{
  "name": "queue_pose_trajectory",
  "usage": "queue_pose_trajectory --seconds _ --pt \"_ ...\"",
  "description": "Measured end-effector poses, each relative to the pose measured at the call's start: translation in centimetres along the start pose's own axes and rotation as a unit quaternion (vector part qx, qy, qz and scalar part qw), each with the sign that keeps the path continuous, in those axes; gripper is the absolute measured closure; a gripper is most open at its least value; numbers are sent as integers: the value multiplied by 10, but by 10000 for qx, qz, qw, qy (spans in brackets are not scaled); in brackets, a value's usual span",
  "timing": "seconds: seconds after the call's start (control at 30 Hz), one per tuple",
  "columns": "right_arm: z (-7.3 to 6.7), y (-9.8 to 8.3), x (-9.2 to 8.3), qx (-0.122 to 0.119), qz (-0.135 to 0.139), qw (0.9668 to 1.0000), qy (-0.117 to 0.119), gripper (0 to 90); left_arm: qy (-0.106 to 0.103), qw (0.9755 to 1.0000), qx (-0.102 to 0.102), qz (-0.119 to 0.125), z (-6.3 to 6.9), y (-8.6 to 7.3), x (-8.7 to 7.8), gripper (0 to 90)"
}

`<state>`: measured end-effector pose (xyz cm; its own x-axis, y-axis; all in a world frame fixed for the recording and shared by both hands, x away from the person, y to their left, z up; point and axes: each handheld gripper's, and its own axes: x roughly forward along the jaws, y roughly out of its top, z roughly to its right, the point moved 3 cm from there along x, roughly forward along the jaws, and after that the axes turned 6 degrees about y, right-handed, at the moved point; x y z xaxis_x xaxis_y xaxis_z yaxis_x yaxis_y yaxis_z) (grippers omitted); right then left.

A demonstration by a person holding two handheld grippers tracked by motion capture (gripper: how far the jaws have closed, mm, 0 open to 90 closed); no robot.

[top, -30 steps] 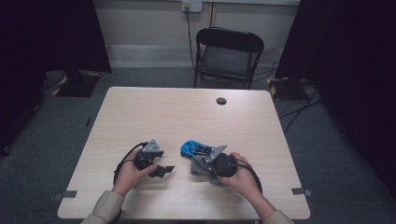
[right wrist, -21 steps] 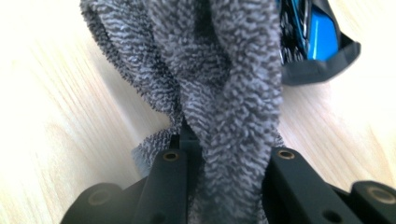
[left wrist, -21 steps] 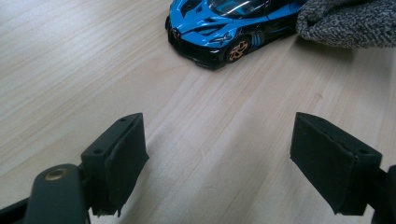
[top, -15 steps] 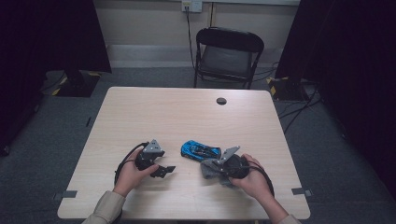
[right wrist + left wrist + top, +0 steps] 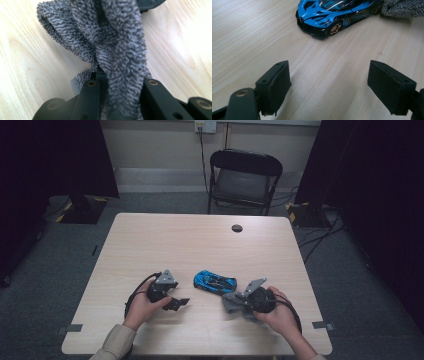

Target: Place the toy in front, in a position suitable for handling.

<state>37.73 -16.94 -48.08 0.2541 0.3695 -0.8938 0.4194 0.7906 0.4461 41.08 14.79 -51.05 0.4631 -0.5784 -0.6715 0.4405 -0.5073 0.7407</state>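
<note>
A blue and black toy car (image 5: 215,282) sits on the wooden table (image 5: 200,245) between my two hands. In the left gripper view the car (image 5: 332,15) lies ahead of my left gripper (image 5: 329,87), whose jaws stand open with bare wood between them. In the high view that left gripper (image 5: 177,302) rests left of the car. My right gripper (image 5: 234,304) is shut on a grey cloth (image 5: 231,302) just right of the car's rear. The cloth (image 5: 110,45) bunches up from between the jaws in the right gripper view, and its edge (image 5: 403,7) touches the car's tail.
A small black round cap (image 5: 237,228) lies near the table's far edge. A black folding chair (image 5: 242,177) stands behind the table. Cables trail from both grippers toward the front edge.
My right hand has pulled the cloth off the car's rear toward the right and front. The car is now uncovered. The left hand has stayed put.
</note>
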Motion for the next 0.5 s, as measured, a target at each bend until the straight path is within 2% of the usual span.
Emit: queue_pose_trajectory --seconds 0.5 --pt "6 -13 -7 141 -40 9998 -115 758 9 10000 25 15 0 1 -1 181"
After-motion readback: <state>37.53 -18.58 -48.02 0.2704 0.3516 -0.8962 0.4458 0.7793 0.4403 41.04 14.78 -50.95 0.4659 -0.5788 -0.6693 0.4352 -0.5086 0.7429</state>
